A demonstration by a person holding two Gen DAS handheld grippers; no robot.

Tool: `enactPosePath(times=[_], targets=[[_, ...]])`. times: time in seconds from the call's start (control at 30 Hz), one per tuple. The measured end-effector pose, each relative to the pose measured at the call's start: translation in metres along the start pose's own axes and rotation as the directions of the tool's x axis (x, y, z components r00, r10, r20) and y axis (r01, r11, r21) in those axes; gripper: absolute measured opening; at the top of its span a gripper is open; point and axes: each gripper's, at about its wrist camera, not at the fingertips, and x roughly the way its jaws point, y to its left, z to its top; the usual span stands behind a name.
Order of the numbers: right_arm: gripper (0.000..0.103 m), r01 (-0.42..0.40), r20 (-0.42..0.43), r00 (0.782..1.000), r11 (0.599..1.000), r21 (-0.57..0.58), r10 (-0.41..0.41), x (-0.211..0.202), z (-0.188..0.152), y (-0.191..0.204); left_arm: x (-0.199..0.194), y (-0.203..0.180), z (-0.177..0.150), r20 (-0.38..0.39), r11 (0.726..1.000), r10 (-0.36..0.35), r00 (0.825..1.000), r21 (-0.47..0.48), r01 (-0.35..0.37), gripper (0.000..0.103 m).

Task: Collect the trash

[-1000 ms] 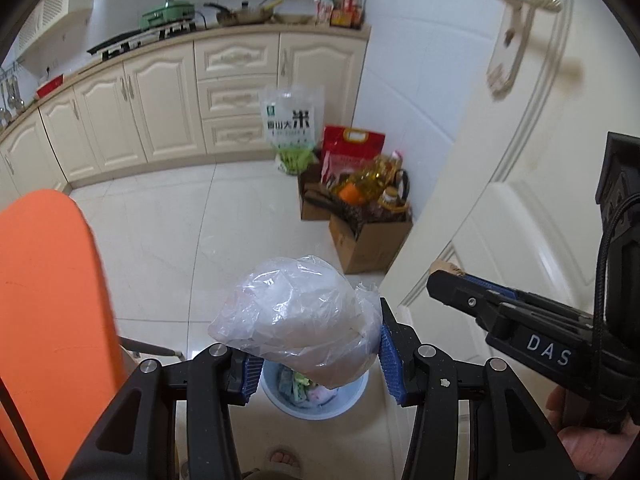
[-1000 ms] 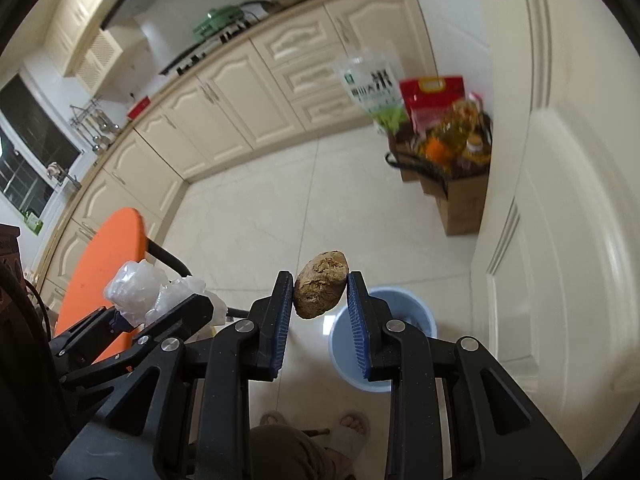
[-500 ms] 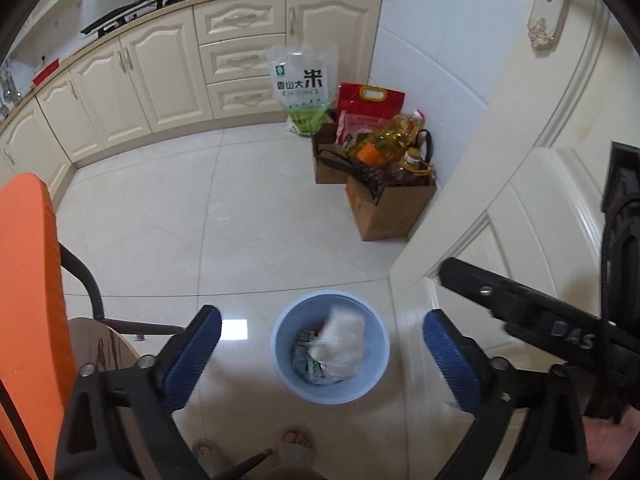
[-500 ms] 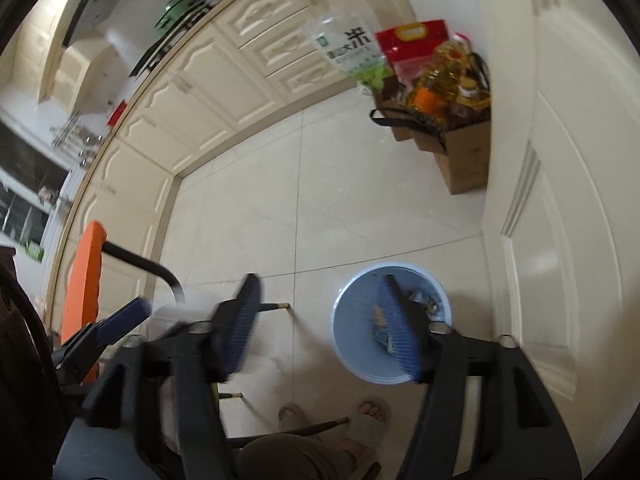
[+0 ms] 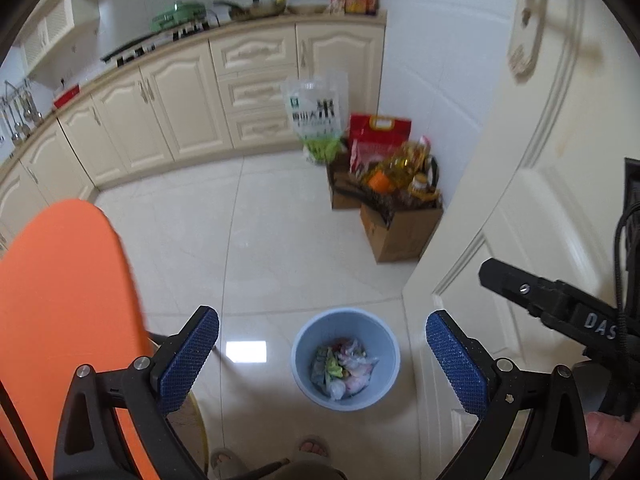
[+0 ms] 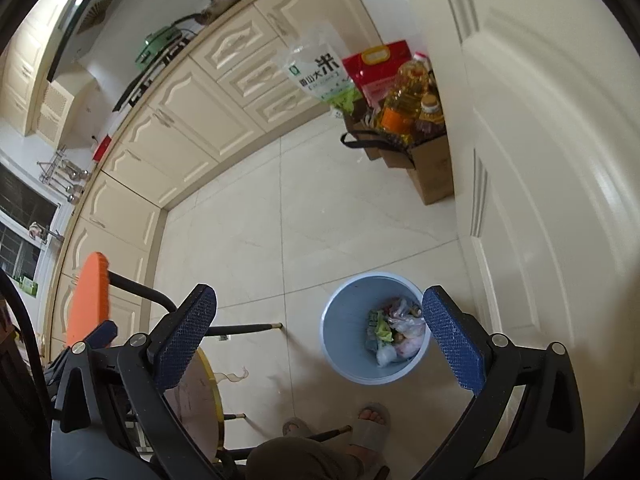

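Two empty hand-held grippers, left (image 5: 322,354) and right (image 6: 320,330), above trash-filled blue bin (image 5: 384,384).

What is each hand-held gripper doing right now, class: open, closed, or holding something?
Left hand-held gripper: open, holding nothing.
Right hand-held gripper: jaws opening, nothing between them.

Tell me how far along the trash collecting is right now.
Done: trash lies inside the blue bin on the floor. In hand: nothing. The left gripper stands wide open and empty above the bin, and the right gripper is just opening, nothing between its pads. Left: these views show no loose trash on the floor, so I can't tell.
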Motion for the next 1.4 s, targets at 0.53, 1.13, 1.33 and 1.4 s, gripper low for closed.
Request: enactPosePath(times=[0.53,1.13,1.33,1.4], targets=[[0.103,-0.02,0.239,0.967,0.966,-0.258,0.084,-0.16,-0.052,0.174,-0.216,0.082,-0.107,0.367,0.981,0.148,0.918,-0.171,-0.09,0.102],[0.103,0.002,0.35,0.899,0.796,-0.606,0.264,-0.267,-0.273,0.357,-0.395,0.021,-0.367,0.475,0.841,0.507,0.72,-0.455,-0.292,0.102],[0.103,-0.015,0.324,0.896,0.75,-0.662,0.303,-0.277,-0.314,0.368,-0.404,-0.037,-0.419,0.456,0.815,0.54,0.707,-0.494,-0.304,0.102],[0.103,-0.019,0.322,0.895,0.747,-0.665,0.31,-0.281,-0.319,0.365,-0.41,-0.052,-0.432,0.458,0.812,0.547,0.701,-0.495,-0.309,0.102]])
